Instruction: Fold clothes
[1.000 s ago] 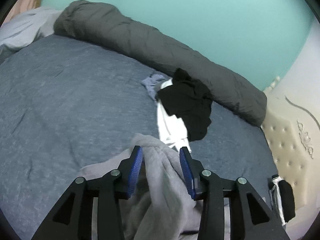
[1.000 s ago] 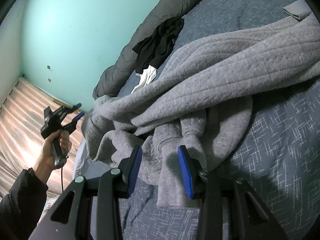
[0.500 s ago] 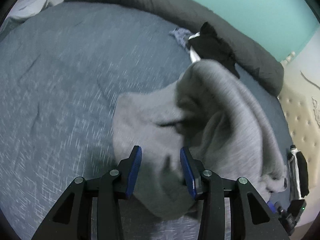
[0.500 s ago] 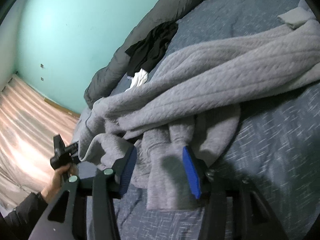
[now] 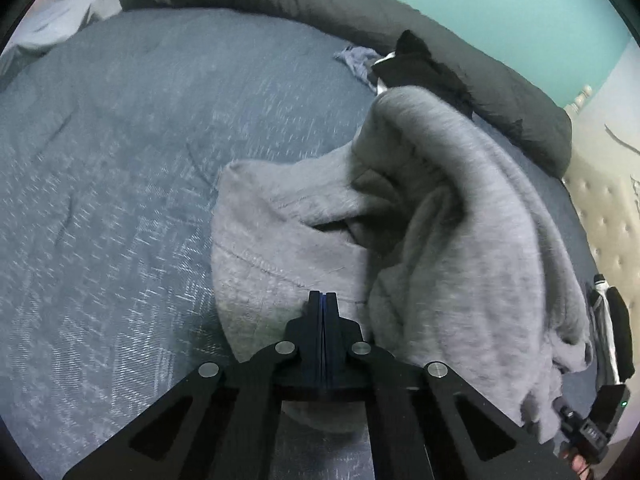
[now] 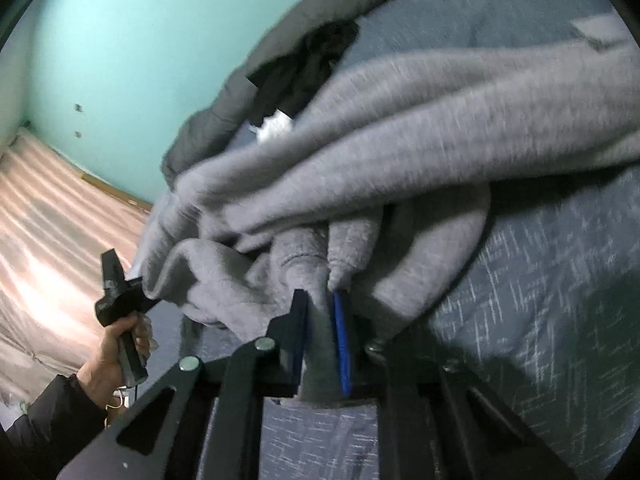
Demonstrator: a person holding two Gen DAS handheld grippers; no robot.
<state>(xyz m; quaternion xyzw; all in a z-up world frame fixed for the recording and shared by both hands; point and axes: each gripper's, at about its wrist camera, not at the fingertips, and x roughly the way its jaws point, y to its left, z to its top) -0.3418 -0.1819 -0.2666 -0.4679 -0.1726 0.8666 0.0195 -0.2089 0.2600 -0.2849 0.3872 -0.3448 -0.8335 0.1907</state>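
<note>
On the blue-grey bedspread, near its right side by the tufted headboard, the grey sweater lies in a rumpled heap — one flat panel toward the camera, a tall ridge of cloth behind it. In the left wrist view the left gripper shows its 2 jaws pressed flat together with no cloth visible between them, its tip resting just over the near panel of the garment; from the right wrist view the same gripper seems to meet a bunched edge of the sweater, though whether it has pinched any fabric I cannot tell. The right gripper is closing on a thick fold of the sweater, and the grey cloth fills the gap between its blue pads. The step in hand looks like taking 2 holds so the garment can be lifted and spread flat. To do it well, the left side likely needs a real bite: reopen, push the fingers past a hem or shoulder seam rather than the middle of a panel, and close on a single layer. The right hold looks bulky — several layers at once — so the sweater may lift as a twisted rope; a hold nearer an edge would open it more cleanly. The black garment and the rolled dark duvet lie behind, close enough to snag during a wide sweep.
</note>
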